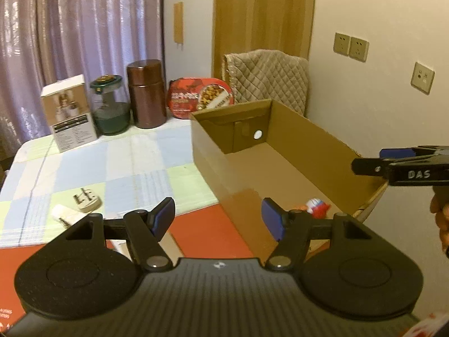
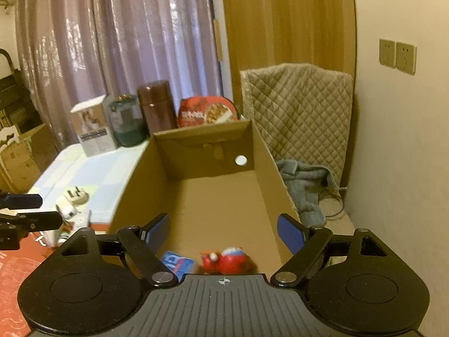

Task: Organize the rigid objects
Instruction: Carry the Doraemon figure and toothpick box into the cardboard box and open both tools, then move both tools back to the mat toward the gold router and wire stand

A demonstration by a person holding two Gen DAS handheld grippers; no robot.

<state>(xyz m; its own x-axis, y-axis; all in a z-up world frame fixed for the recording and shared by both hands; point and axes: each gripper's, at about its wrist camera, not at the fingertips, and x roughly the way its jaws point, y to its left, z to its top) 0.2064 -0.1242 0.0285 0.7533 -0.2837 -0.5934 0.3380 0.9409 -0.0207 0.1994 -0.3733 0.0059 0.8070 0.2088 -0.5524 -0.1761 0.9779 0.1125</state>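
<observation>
Cardboard box (image 2: 202,196) serving as collection bin: red toy (image 2: 231,261) lies at its near end beneath the right gripper (image 2: 224,236), fingers apart and empty; left gripper (image 1: 217,219), likewise open, hovers beside it.

left wrist: looks down, open brown cardboard box (image 1: 280,151) ahead-right | right wrist: above it, close | shared: box (image 2: 207,193)

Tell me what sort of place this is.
Probably a room in a home. Purple curtains hang behind a table with a checked cloth, wall sockets sit beside a quilted chair, and household tins and jars stand at the back.
</observation>
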